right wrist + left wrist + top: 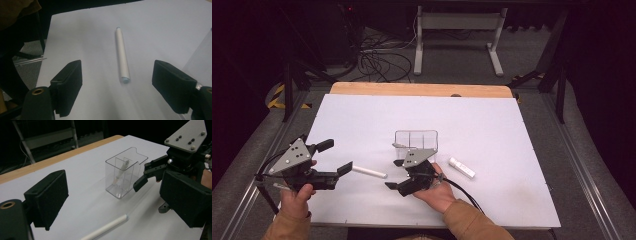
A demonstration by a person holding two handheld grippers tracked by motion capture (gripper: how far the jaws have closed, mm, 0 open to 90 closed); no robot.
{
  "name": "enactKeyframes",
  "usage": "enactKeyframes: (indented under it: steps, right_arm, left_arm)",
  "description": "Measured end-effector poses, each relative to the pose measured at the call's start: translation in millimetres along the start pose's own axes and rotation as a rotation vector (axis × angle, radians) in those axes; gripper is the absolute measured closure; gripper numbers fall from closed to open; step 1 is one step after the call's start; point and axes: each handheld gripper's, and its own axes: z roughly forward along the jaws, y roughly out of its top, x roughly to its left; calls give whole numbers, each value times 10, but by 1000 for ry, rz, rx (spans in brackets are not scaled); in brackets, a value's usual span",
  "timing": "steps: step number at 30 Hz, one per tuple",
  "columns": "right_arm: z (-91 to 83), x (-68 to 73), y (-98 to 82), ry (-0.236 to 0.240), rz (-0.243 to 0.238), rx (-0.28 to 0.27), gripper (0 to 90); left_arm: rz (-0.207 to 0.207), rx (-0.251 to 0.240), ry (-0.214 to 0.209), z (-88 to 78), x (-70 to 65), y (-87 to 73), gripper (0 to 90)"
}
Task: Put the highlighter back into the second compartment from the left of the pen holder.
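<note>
Right gripper (396, 174) held low over the desk (492, 125), jaws spread and empty, aimed at the white tube (369, 172) lying flat between the grippers; left gripper (336, 157) likewise spread (nothing gripped); left gripper view shows a tube standing inside the clear box (123, 176) — unclear from above.

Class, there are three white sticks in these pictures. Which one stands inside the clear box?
The thin stick leaning in the clear box. The long one lies on the table between the grippers, and the short one lies to the right.

Both hands hold a tool low, left tool (333, 158) and right tool (395, 167) gaping wide.
</note>
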Motion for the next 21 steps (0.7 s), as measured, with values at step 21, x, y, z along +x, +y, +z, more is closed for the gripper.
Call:
enactKeyframes:
  steps: [21]
  right_arm:
    - [372, -33, -39, -25, -18, 57, 359]
  left_arm:
    - [-3, -1, 3, -4, 15, -6, 90]
